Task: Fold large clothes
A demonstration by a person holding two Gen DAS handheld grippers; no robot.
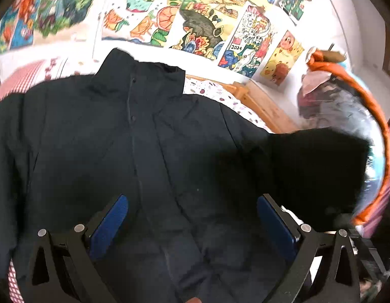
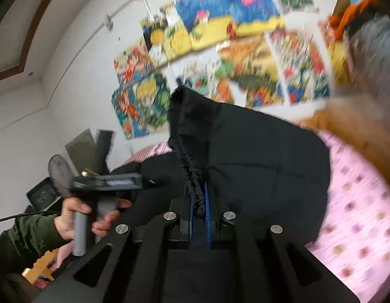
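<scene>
A large dark navy padded jacket [image 1: 114,151] lies front up on the bed, collar toward the wall. My left gripper [image 1: 192,217] is open and empty, hovering over the jacket's lower front by the placket. My right gripper [image 2: 198,202] is shut on the elastic cuff of the jacket's sleeve [image 2: 245,156] and holds it lifted above the bed; the raised sleeve shows as a dark blurred mass in the left wrist view [image 1: 316,166]. The left gripper held in a hand [image 2: 106,184] shows at the left of the right wrist view.
The bed has a pink spotted sheet [image 2: 359,214] and a wooden frame [image 1: 265,106]. Colourful drawings [image 1: 207,20] cover the wall behind. An orange-rimmed basket of clothes [image 1: 346,106] stands at the right. A fan and boxes [image 2: 58,171] stand at the left.
</scene>
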